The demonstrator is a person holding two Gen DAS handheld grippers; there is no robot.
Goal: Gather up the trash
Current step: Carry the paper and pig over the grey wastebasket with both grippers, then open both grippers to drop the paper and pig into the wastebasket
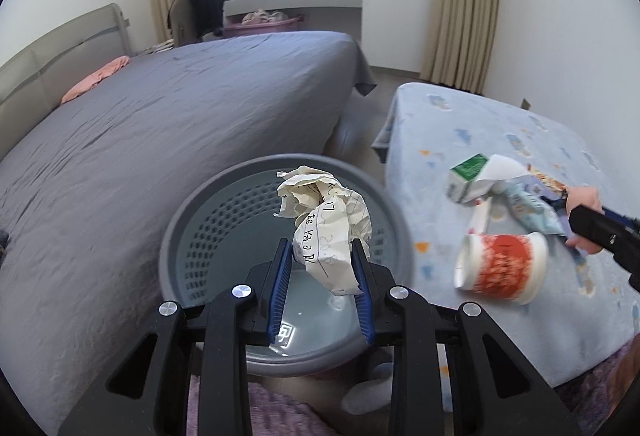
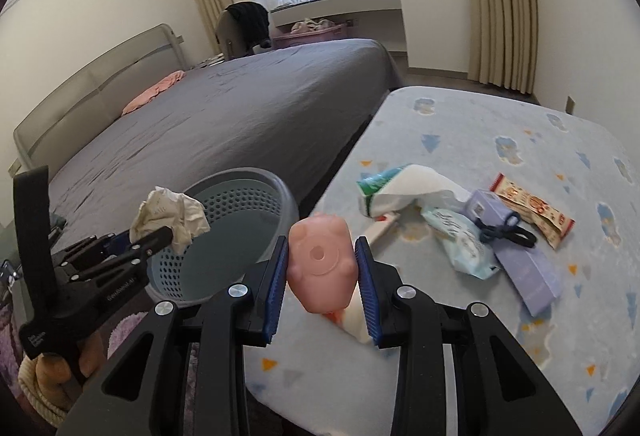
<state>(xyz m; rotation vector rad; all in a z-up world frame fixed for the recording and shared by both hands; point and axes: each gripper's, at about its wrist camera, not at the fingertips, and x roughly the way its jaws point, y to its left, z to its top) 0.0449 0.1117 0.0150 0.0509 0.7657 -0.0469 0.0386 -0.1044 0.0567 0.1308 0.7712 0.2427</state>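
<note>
My left gripper (image 1: 322,250) is shut on a crumpled paper ball (image 1: 326,224) and holds it over the open grey perforated trash basket (image 1: 224,208). In the right wrist view the same paper (image 2: 170,218) hangs at the basket's (image 2: 256,204) near rim. My right gripper (image 2: 322,250) is shut on a pink plastic toy-shaped container (image 2: 320,268), held above the near edge of the blue patterned table (image 2: 480,140). A red and white cup (image 1: 502,266) lies on its side on the table, partly hidden under the pink container in the right wrist view.
On the table lie a green and white carton (image 2: 384,190), a wet-wipes pack (image 2: 460,240), a lilac box (image 2: 524,268), black scissors (image 2: 508,232) and a snack wrapper (image 2: 532,208). A large grey bed (image 1: 160,124) stands left of the basket. Purple rug below.
</note>
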